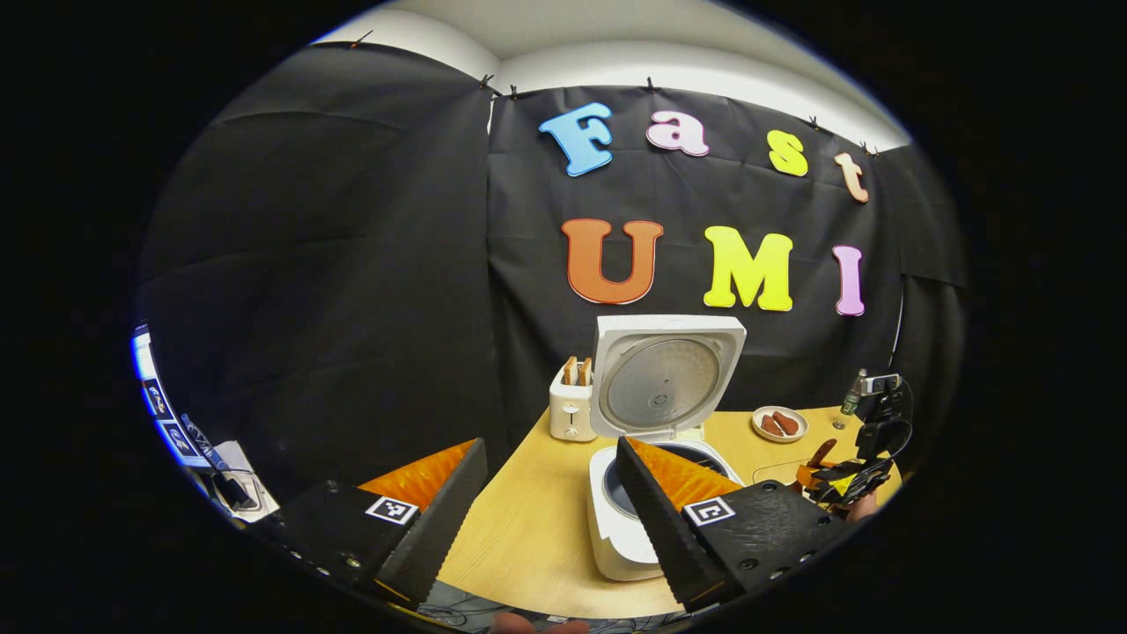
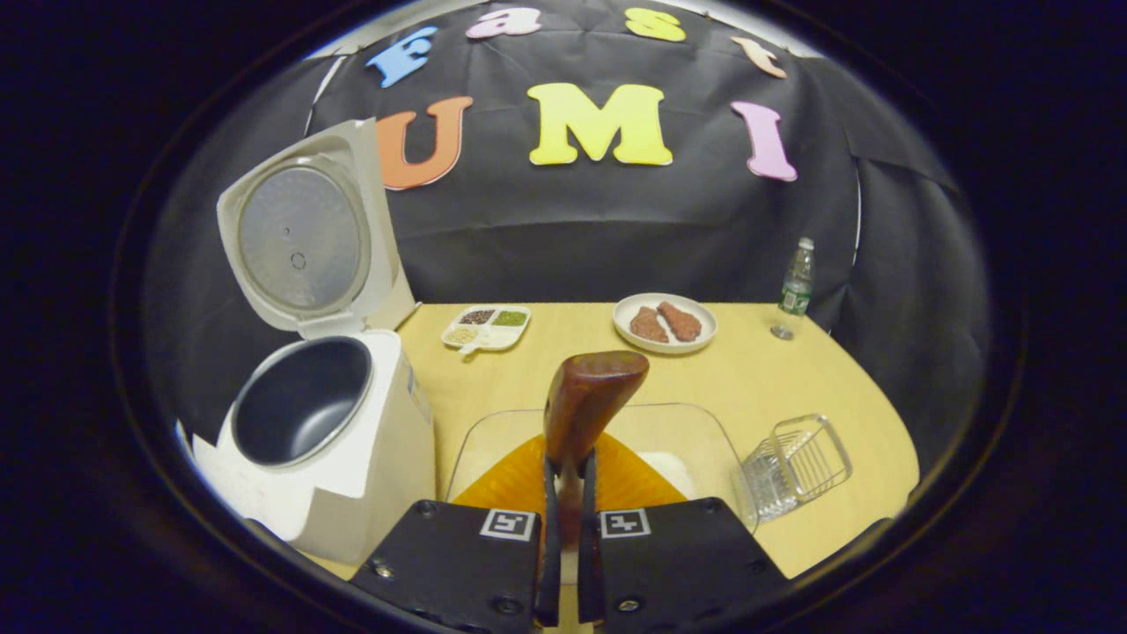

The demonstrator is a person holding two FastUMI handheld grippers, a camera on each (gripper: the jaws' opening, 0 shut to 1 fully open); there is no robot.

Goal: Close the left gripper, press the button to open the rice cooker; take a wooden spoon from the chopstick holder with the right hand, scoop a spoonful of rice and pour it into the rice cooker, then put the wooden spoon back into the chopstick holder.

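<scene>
While the right gripper (image 2: pixel 568 493) pinches the wooden spoon (image 2: pixel 585 401) between both fingers, the spoon's long axis runs straight ahead from the jaws, its smooth, dark brown rounded bowl pointing forward and tilted a little right, over a clear glass dish (image 2: pixel 704 431) with white rice (image 2: pixel 665 471). The white rice cooker (image 2: pixel 370 458) sits left of it, lid (image 2: pixel 304 233) up, dark metal pot bare inside. A wire chopstick holder (image 2: pixel 797 462) lies tipped at right. On the pale wood table (image 2: pixel 748 379): a plate (image 2: pixel 665 321), a divided tray (image 2: pixel 487 326), a bottle (image 2: pixel 797 286). The left gripper (image 1: pixel 550 506) hangs with jaws wide, holding nothing, before the cooker; a toaster (image 1: pixel 571 407) stands beside the lid.
</scene>
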